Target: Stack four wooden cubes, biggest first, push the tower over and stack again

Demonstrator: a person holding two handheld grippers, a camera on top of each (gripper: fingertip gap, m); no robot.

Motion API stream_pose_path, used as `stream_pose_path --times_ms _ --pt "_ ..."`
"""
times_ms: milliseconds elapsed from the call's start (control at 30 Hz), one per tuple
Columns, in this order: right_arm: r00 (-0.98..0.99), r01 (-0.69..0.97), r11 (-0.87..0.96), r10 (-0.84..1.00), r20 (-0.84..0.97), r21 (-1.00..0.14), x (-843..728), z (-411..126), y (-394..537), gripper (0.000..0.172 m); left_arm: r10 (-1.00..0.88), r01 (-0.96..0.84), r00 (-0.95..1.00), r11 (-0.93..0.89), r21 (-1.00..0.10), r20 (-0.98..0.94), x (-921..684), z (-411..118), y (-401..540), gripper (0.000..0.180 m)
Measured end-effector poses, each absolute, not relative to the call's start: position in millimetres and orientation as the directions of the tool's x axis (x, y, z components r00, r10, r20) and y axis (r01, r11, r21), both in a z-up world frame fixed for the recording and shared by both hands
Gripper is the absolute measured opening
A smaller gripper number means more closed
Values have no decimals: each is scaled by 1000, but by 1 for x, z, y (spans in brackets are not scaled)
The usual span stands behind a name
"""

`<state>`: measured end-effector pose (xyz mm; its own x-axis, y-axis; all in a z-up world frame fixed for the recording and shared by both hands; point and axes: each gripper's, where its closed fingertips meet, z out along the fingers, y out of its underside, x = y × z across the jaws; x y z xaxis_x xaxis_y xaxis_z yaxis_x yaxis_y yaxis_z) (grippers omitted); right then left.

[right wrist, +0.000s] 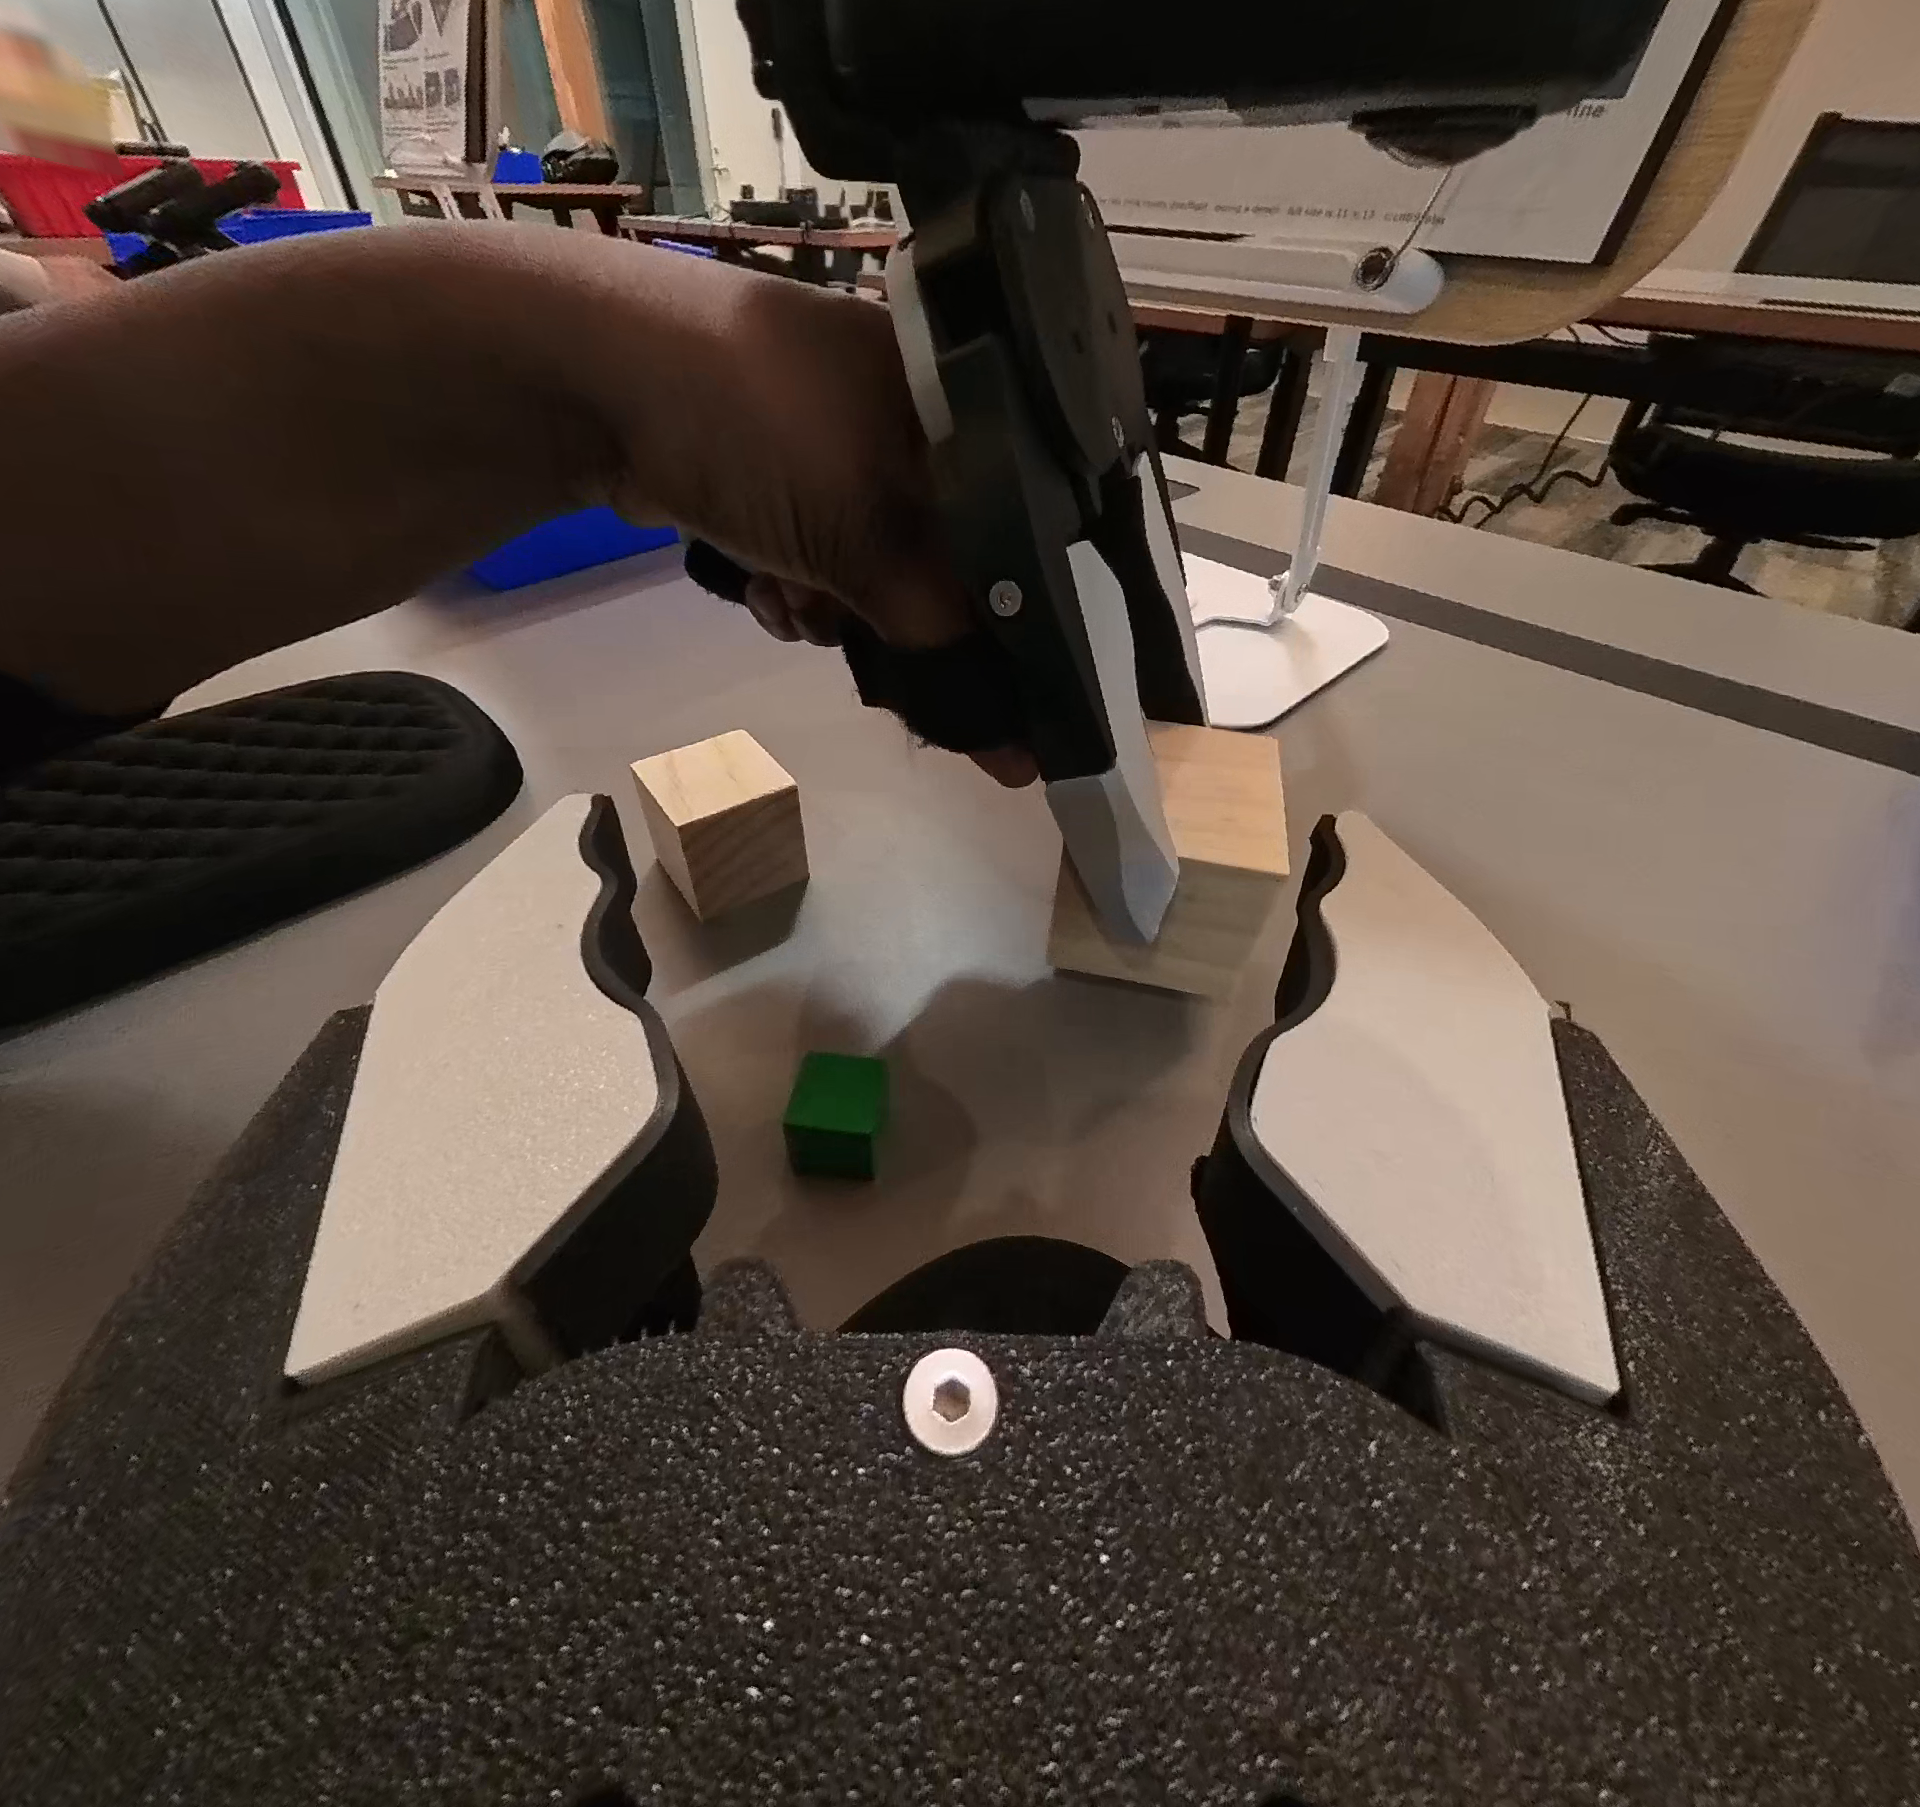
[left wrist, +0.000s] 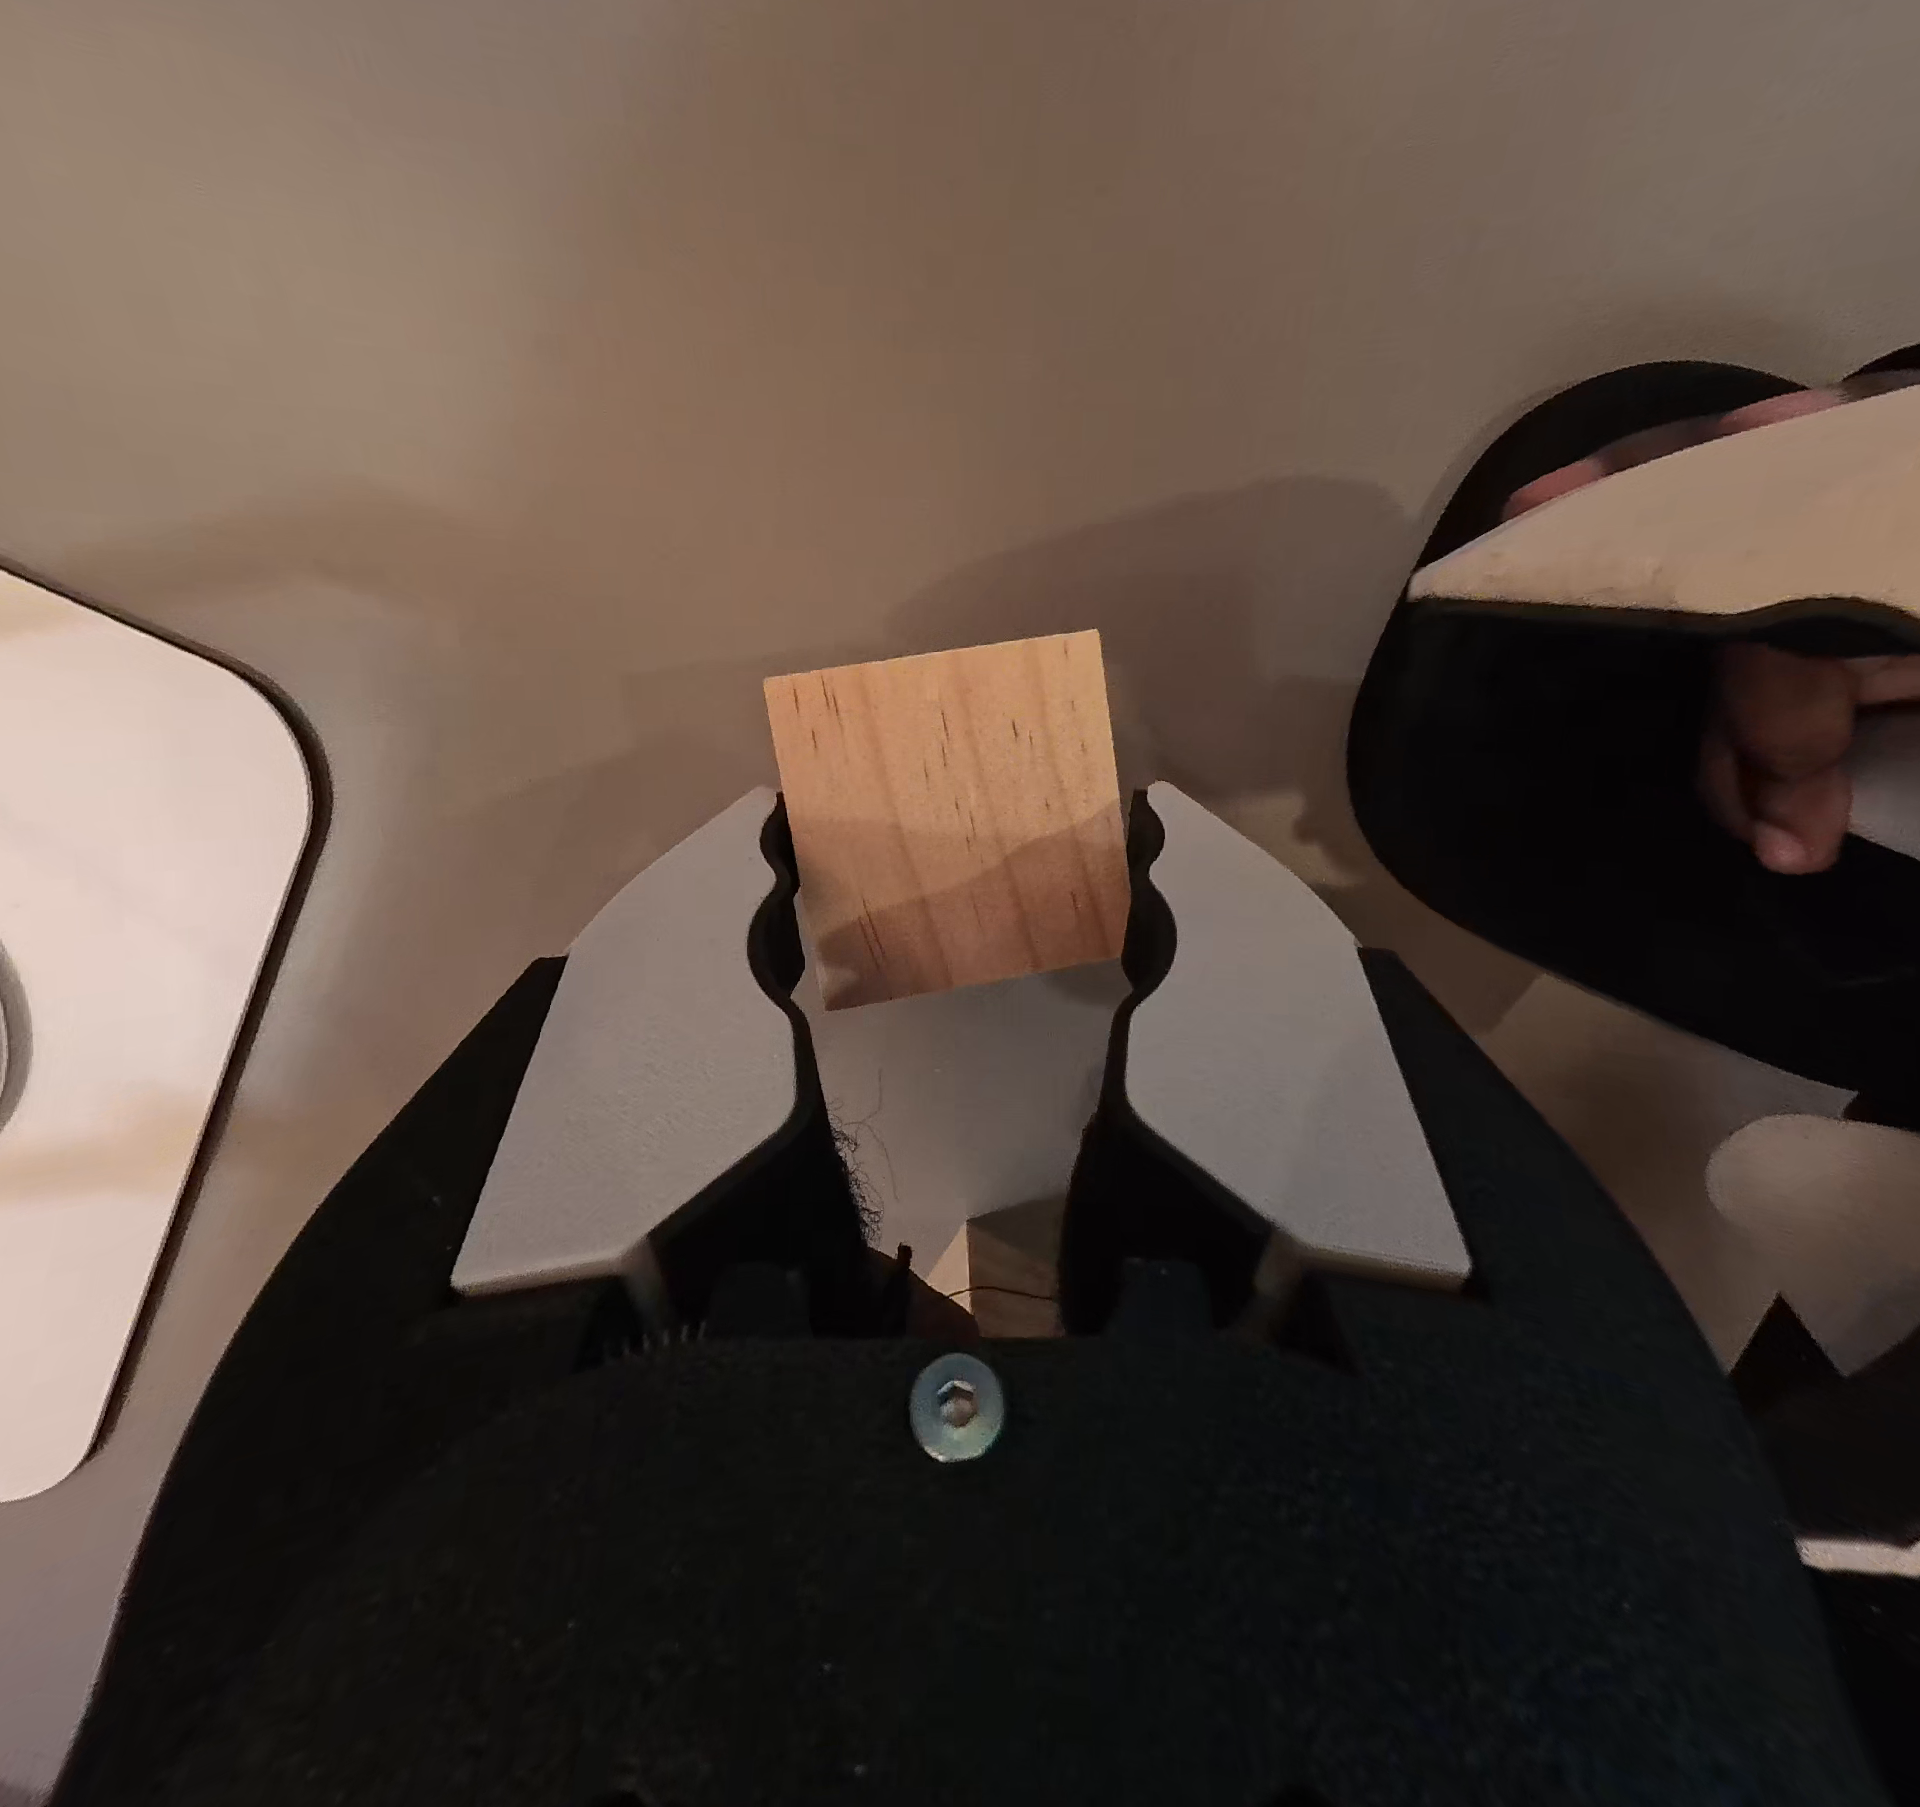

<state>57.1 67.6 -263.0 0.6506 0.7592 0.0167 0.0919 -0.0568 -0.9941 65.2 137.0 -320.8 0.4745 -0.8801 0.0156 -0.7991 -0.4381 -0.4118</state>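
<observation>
Room: workshop or lab; benches, red and blue bins, office chairs behind.
Surface: grey table (right wrist: 1558, 718) with a dark stripe; white stand base (right wrist: 1299, 651) at the far side, black padded rest (right wrist: 239, 801) on the near left.
Left gripper (left wrist: 961, 801): clamped on a wooden cube (left wrist: 951, 817); both black pads sit against its side faces. The right wrist view shows the fingers reaching down over that cube (right wrist: 1195, 864), which rests on the table or just above it; cannot tell which.
Right gripper (right wrist: 961, 853): jaws wide apart, holding nothing, low over the table, pointing at the blocks.
Between its fingers: small green cube (right wrist: 836, 1113) closest, second wooden cube (right wrist: 722, 822) just past the left fingertip, held cube near the right fingertip.
Risk 1: the grip is on the near part of the cube, which sits slightly skewed between the pads; it could twist or slip out if lifted fast.
Risk 2: the right fingertip is near the held cube; any forward drift would knock it.
Pose: the person's left hand (right wrist: 831, 531) wraps the handle, forearm coming in from the left, tool pitched steeply down. Right tool nearly level.
</observation>
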Motion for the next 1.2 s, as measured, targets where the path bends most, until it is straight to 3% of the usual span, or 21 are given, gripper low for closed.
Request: stream_pose_path --times_ms 500,600,667,767,900,1000,1200 --pt "660 97 -62 751 18 -993 58 -264 69 120 -873 -792 486 -463 -398 48 63 -333 134 60" --pt "661 94 -62 751 16 -994 58 -264 69 120 -887 -774 457 -431 -464 64 63 -313 132 84" --pt "659 92 -64 752 12 -994 58 -264 69 120 -914 -785 398 -382 -487 76 52 -293 123 86" --pt "656 87 -62 755 10 -994 58 -263 69 120 -963 -869 254 -270 -414 94 16 -278 94 81" --pt "653 93 -65 757 11 -994 57 -264 68 120 -997 -969 -71 75 -235 -28 -33 -295 70 74" --pt "651 99 -65 759 15 -993 56 -264 68 120 -973 -971 -227 229 -67 -40 -58 -315 64 69" --pt "647 89 -70 762 4 -994 57 -264 68 118 -970 -966 -242 243 -82 -25 -51 -325 67 65"
